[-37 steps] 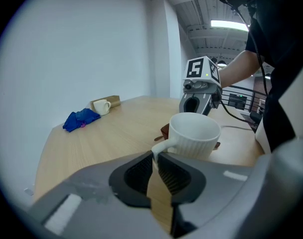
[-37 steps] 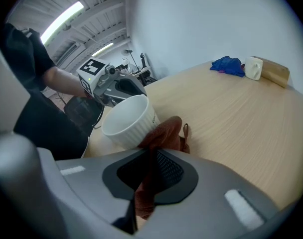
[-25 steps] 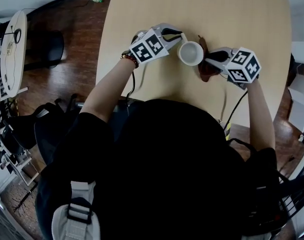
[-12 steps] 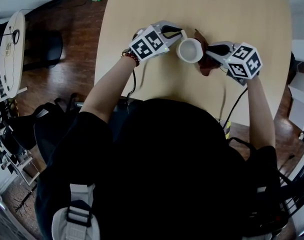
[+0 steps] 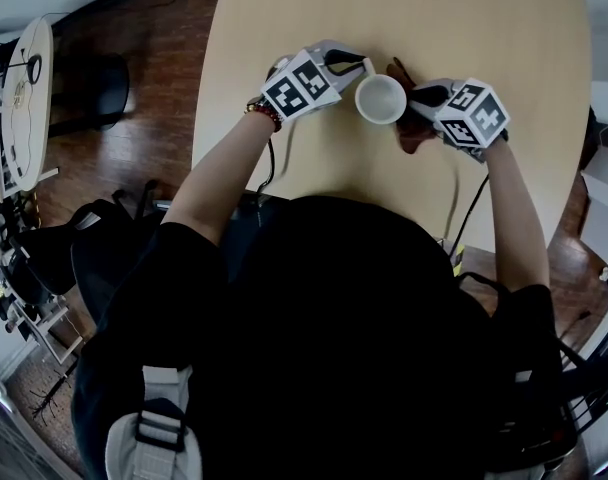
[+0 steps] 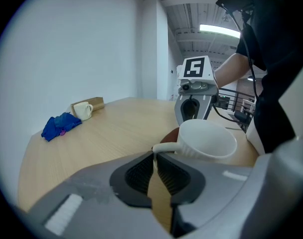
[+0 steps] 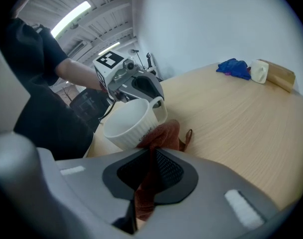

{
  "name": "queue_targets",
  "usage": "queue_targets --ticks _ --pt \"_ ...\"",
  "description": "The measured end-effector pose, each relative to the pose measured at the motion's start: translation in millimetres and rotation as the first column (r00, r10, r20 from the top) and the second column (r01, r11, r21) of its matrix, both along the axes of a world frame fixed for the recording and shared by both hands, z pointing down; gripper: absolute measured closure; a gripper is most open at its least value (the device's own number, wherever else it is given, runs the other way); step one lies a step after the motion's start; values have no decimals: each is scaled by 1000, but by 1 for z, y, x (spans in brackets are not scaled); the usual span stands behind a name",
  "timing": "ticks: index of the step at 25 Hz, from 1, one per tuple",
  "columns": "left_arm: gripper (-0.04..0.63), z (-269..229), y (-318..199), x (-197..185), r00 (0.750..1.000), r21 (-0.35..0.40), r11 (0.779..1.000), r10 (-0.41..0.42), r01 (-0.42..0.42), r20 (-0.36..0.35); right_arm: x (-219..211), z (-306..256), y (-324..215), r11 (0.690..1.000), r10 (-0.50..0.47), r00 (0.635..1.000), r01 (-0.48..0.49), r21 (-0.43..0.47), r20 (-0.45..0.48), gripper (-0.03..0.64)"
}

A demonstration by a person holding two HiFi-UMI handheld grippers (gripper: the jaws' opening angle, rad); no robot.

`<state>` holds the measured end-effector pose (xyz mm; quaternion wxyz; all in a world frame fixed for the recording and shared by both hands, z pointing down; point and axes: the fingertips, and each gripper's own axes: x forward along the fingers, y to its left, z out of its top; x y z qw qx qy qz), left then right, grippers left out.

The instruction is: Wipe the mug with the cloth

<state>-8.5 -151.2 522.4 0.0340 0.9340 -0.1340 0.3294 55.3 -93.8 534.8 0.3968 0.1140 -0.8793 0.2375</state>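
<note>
A white ribbed mug [image 5: 381,99] stands on the light wooden table [image 5: 314,173]. My left gripper [image 5: 356,67] is shut on the mug's handle [image 6: 164,147] from the left. In the left gripper view the mug [image 6: 207,139] sits just past the left gripper [image 6: 155,157]. My right gripper [image 5: 416,101] is shut on a reddish-brown cloth [image 5: 408,136] and presses it against the mug's right side. In the right gripper view the cloth [image 7: 160,135] runs from the right gripper [image 7: 152,157] up to the mug [image 7: 130,123]; the left gripper [image 7: 141,86] shows behind it.
At the table's far end lie a blue cloth [image 6: 59,125], a second small mug [image 6: 83,110] and a wooden block [image 6: 95,103]. Dark chairs [image 5: 94,93] stand on the wooden floor to the left of the table. The table's front edge runs close to the person's body.
The right gripper has moved a little left and up with the cloth, closer against the mug, and its marker cube has turned. The left gripper and mug have barely shifted.
</note>
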Motion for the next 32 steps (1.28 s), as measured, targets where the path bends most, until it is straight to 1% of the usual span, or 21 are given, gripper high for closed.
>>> queue_targets --ticks 5,8,9,11,13,14,17,21,24,27,32 --pt "578 0 -1 4 1000 -12 1000 -15 15 -13 2 15 -4 1000 3 999 -2 8 -53 586" --pt "578 -1 -2 5 999 -35 999 -30 29 -35 3 17 -4 1000 3 999 -2 19 -54 586" --pt "578 0 -2 5 999 -39 999 -33 32 -42 3 15 -4 1000 7 999 -7 11 -32 586" --pt "578 0 -2 6 998 -41 999 -35 33 -49 1 2 -8 1000 29 998 -28 -14 53 586" --pt "578 -1 -1 7 998 -43 999 -31 28 -53 -1 -18 -14 999 38 989 -35 -24 142 586" --pt "578 -1 -1 7 998 -46 999 -27 25 -54 -2 -27 -16 999 31 984 -28 -23 173 586" --pt "578 -1 -1 9 998 -50 999 -6 3 -57 -6 -42 -19 1000 -16 978 20 -18 210 586" --pt "578 -2 -1 15 998 -44 999 23 -26 -60 -6 -42 -19 996 -68 975 77 -35 210 586" --pt "578 -2 0 18 997 -44 999 20 -23 -69 -7 -33 -19 995 -79 978 90 -44 195 586" --pt "578 -1 -1 16 997 -43 999 19 -23 -75 -11 -16 -21 993 -100 983 108 -47 155 586" --pt "578 0 2 16 997 -37 999 36 -39 -75 -15 2 -20 991 -101 988 109 -73 115 586"
